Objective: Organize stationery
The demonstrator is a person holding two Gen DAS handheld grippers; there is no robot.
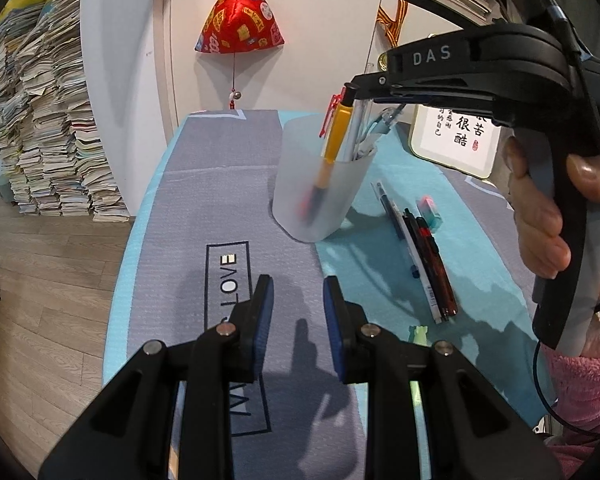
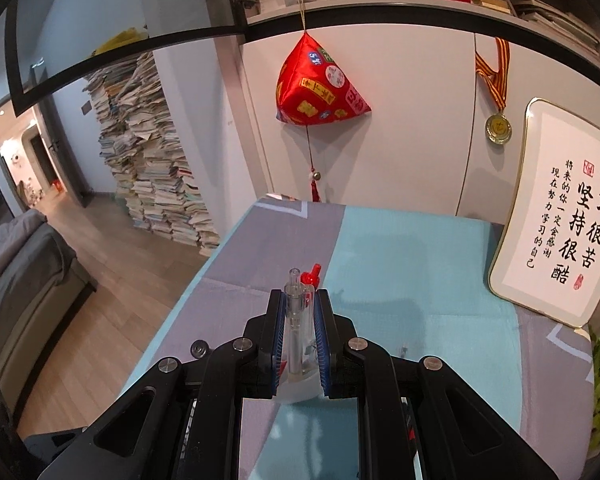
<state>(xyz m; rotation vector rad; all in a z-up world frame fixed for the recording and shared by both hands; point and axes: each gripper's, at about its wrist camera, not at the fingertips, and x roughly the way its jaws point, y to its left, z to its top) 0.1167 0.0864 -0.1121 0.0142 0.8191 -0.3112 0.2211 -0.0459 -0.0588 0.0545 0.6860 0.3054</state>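
In the left wrist view the left tongs (image 1: 298, 300) stand a little open with nothing between them, above the grey and blue tabletop (image 1: 228, 184). Ahead of them stands a frosted pen cup (image 1: 320, 200) with pens inside. The right tongs (image 1: 354, 88) hang over the cup's top. To the right of the cup lie loose pens (image 1: 424, 256) and an eraser (image 1: 430, 210).

In the right wrist view the right tongs (image 2: 299, 308) are closed on a clear pen (image 2: 293, 320). A red pen top (image 2: 312, 276) shows just ahead, and a framed calligraphy board (image 2: 556, 220) leans far right.

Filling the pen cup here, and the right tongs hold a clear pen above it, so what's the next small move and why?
Probably lower a touch and release: the right tongs grip the clear pen upright over the cup, its lower end apparently inside.
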